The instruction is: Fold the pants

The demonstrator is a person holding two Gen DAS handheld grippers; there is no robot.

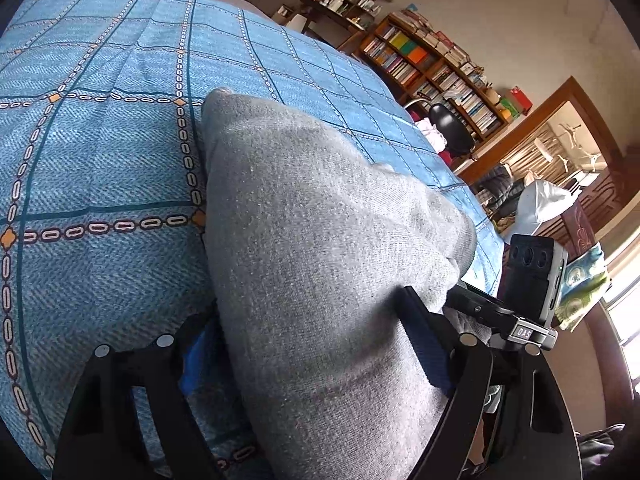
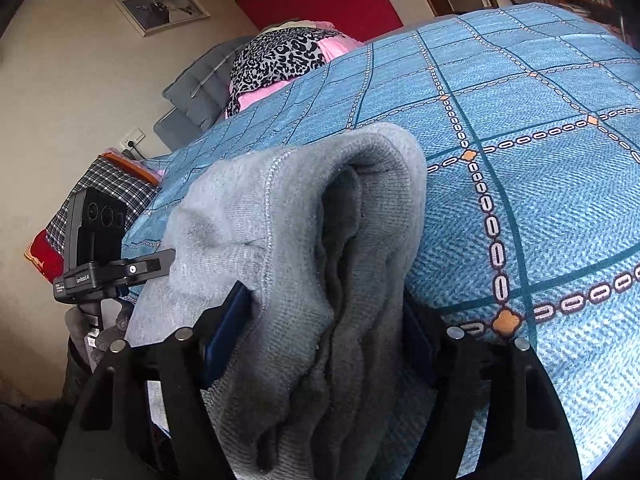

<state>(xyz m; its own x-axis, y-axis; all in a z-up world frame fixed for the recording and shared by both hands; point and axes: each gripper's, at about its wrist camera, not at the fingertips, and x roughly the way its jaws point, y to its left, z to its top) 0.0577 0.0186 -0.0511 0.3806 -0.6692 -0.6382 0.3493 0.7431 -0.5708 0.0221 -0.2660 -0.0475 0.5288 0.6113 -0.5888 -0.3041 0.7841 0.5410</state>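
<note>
We hold grey pants over the blue bedspread.

The bedspread [image 1: 100,152] spreads beneath the pants [image 1: 312,248]; above it our left gripper [image 1: 308,344] and right gripper [image 2: 320,328] each sit clamped on bunched grey fabric.

black gripper [image 1: 316,344], blue pads [image 2: 224,332], silver screws

A blue checked bedspread [image 1: 100,160] covers the bed, with a bookshelf [image 1: 432,64] against the beige wall [image 2: 80,80].
</note>
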